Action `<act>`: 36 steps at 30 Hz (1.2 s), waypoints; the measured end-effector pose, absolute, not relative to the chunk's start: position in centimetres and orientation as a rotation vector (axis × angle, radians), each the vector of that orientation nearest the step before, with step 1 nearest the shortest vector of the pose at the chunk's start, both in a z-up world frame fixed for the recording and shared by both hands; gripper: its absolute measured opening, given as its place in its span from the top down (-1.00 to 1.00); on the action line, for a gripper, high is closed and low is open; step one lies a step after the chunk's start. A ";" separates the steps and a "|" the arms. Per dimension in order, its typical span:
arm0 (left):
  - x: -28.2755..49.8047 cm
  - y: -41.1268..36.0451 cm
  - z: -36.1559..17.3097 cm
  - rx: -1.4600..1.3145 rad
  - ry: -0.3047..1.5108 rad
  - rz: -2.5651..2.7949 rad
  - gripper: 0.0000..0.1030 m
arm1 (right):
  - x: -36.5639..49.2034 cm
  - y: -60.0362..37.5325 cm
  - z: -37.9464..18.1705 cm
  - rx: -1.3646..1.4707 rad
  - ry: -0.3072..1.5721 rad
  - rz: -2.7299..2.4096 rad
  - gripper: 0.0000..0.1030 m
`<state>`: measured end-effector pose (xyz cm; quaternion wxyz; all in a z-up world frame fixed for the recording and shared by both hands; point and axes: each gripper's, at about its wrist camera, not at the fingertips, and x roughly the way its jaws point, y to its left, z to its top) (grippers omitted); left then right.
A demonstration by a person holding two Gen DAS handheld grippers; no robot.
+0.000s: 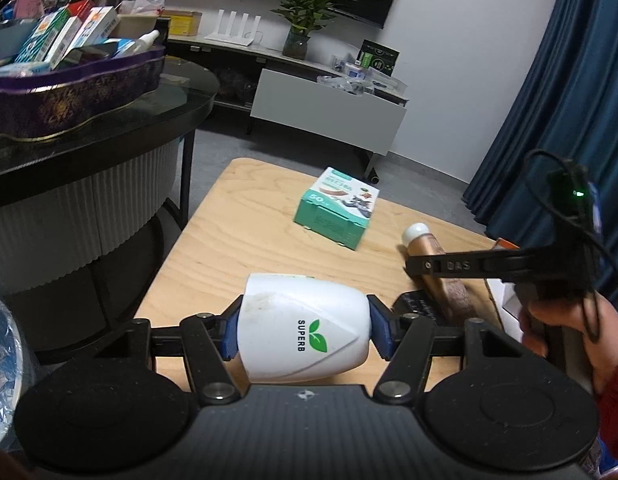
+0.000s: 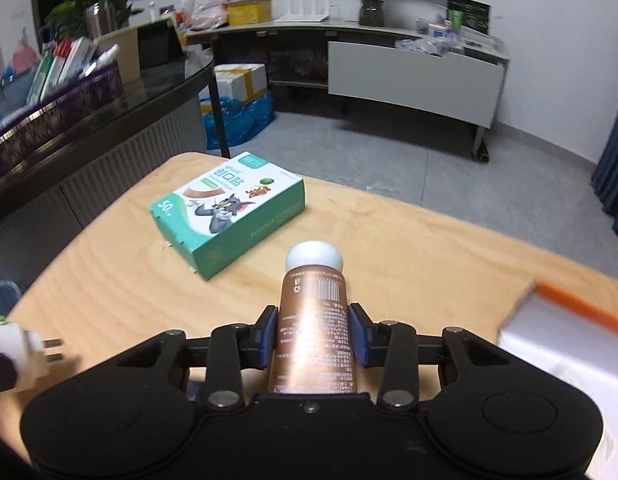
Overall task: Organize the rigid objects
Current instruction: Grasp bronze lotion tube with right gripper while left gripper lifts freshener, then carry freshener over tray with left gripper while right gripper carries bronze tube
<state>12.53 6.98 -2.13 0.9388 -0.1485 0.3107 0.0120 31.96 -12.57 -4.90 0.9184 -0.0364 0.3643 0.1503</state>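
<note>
A white plug-in device [image 1: 301,328] marked SUPERB sits between the blue pads of my left gripper [image 1: 305,330], which is shut on it just above the wooden table [image 1: 229,240]. In the right wrist view the device's prongs [image 2: 53,350] show at the far left. My right gripper [image 2: 313,332] is shut on a copper tube [image 2: 313,320] with a round white cap [image 2: 314,255], low over the table. In the left wrist view the tube [image 1: 429,246] lies under the right gripper's finger [image 1: 461,266]. A green plaster box [image 1: 337,208] [image 2: 229,216] lies flat further back.
A white box with an orange edge [image 2: 565,344] lies at the right of the table. A flat black item [image 1: 417,304] lies beside the tube. On the dark glass table [image 1: 181,92] at the left stands a purple tray [image 1: 69,96] full of boxes. A person's hand [image 1: 557,320] holds the right gripper.
</note>
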 end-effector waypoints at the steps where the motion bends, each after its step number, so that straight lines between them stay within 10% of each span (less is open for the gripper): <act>1: 12.5 6.7 -1.9 -0.297 0.632 0.020 -0.20 | 31.2 -13.1 -4.5 -0.055 0.743 0.305 0.10; 36: 15.7 -16.3 4.7 -0.046 0.615 -0.344 -0.20 | 8.0 -33.5 5.1 0.212 0.450 -0.125 0.10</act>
